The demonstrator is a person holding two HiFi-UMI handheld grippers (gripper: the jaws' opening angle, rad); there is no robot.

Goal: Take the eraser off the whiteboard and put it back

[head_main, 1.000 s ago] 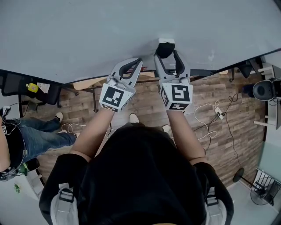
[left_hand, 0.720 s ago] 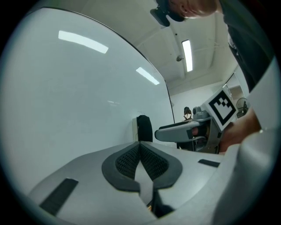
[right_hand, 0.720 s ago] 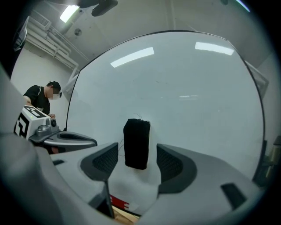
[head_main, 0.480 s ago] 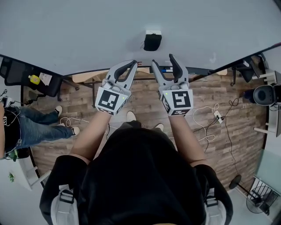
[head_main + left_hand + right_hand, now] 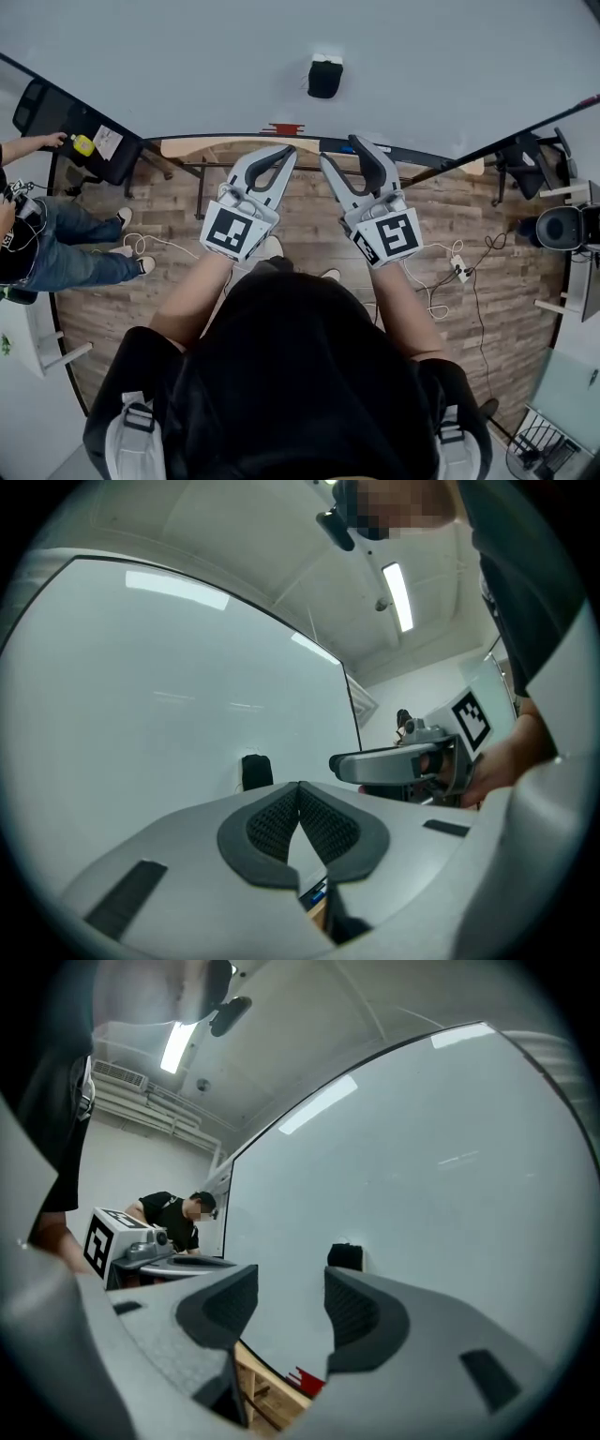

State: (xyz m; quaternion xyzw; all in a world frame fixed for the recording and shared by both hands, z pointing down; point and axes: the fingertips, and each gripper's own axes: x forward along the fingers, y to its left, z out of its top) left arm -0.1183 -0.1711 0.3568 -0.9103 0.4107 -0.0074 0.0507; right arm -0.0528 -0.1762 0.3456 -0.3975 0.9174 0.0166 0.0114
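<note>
The black eraser [image 5: 324, 77] sticks to the whiteboard [image 5: 169, 66], apart from both grippers. It also shows in the left gripper view as the eraser [image 5: 255, 772] and in the right gripper view as the eraser [image 5: 345, 1257]. My right gripper [image 5: 343, 150] is held back from the board, below the eraser, open; its jaws have just been closing a little with nothing between them. My right gripper [image 5: 291, 1283] frames bare board. My left gripper [image 5: 287, 150] hangs beside it, shut and empty, with its pads [image 5: 300, 808] touching.
The board's ledge [image 5: 234, 143] carries a red marker [image 5: 283, 128]. A person [image 5: 37, 244] stands at the left beside a black chair [image 5: 75, 131]. Cables [image 5: 441, 272] lie on the wooden floor at the right.
The right gripper's jaws stood around the eraser a second ago; it has since drawn back from the board and left the eraser stuck there. The left gripper drew back with it.
</note>
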